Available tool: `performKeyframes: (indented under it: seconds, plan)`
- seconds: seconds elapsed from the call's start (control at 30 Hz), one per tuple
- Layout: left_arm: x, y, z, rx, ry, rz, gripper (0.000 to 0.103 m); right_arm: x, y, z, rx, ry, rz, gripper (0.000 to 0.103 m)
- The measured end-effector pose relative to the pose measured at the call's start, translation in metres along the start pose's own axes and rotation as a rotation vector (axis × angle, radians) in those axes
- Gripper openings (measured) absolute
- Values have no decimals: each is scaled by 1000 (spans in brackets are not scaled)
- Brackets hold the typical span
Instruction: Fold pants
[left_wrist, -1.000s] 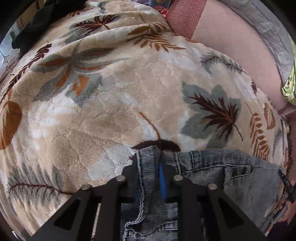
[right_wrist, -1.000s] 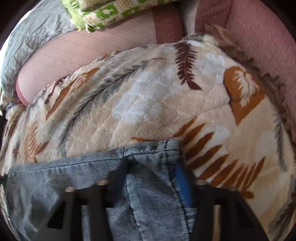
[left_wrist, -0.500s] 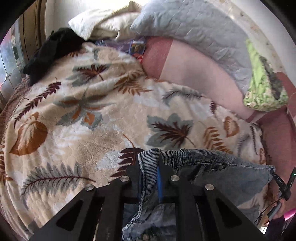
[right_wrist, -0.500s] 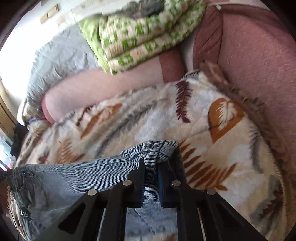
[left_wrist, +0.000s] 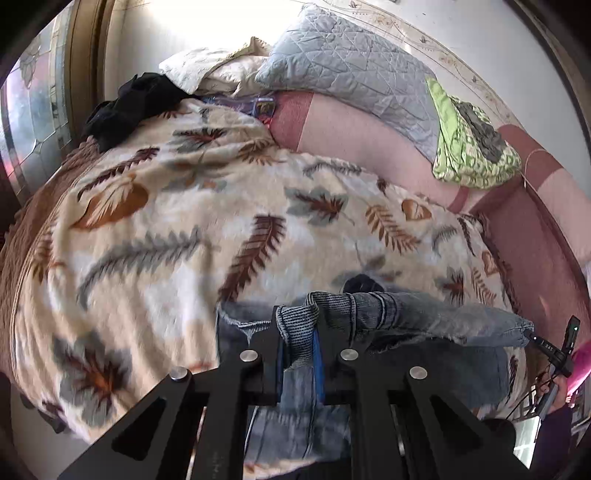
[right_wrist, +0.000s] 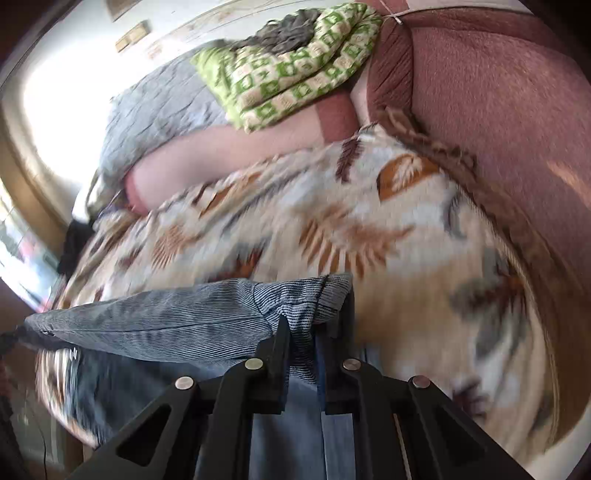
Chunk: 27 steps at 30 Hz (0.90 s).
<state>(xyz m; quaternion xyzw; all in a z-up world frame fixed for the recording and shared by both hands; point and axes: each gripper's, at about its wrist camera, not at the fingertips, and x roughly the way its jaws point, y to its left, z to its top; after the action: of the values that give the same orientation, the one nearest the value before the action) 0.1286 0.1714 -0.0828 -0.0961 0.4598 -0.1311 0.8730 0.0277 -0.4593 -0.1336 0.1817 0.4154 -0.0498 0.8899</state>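
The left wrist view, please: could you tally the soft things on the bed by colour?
Blue denim: 1, the jeans
Cream with leaves: 1, the leaf-print blanket
Grey: 1, the quilted pillow
Green patterned: 1, the folded green cloth
Black: 1, the black garment
Total: 5

- Pants (left_wrist: 424, 314): faded blue-grey denim with fine ribbing.
- One edge is raised and stretched taut, sideways, above the leaf-patterned blanket (left_wrist: 166, 229).
- Both end corners are bunched.
- The rest hangs down in loose, blurred folds.

Pants (left_wrist: 424, 314) lower part cut off, blanket (right_wrist: 406, 229) blurred
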Motion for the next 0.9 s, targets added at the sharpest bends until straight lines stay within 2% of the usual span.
performKeyframes:
  seconds: [0.07, 0.1, 0.13, 0.17, 0.2, 0.23, 0.3, 0.43, 0.5, 0.6, 0.7, 0.77, 0.83, 0.9]
  plan:
    - [1, 7, -27, 1, 29, 7, 13, -13, -1, -27, -22, 28, 18, 16]
    - [3, 10, -39, -4, 48, 12, 13, -17, -1, -40, -33, 50, 27, 21]
    - [7, 16, -53, -13, 73, 22, 13, -21, -2, -52, -46, 77, 35, 34]
    - [11, 21, -66, -20, 95, 30, 13, -26, -4, -68, -64, 110, 32, 43]
    - [15, 27, -78, -31, 116, 30, 13, -31, -7, -79, -75, 132, 22, 60]
    - [19, 33, -89, -47, 135, 33, 13, -35, -10, -89, -83, 151, 11, 64]
    - [23, 42, -103, -71, 154, 36, 14, -46, -18, -104, -86, 174, 16, 64]
    - [13, 48, -108, -113, 137, 6, 17, -61, -34, -103, -28, 135, 10, 64]
    - [2, 44, -105, -88, 108, 36, 18, -59, -33, -95, 0, 116, 1, 64]
    - [-17, 43, -99, -61, 54, 135, 18, -43, -23, -80, -11, 108, -41, 64]
    - [-34, 48, -95, -99, 10, 160, 18, -17, -13, -64, 3, 117, -66, 64]
    - [-41, 43, -93, -101, -10, 144, 18, -1, -1, -56, 18, 119, -39, 64]
    - [-42, 29, -89, -74, -21, 116, 19, 13, 18, -51, 16, 118, 31, 64]
    - [-38, 11, -88, -39, -23, 78, 30, 27, 50, -52, -28, 129, 96, 64]
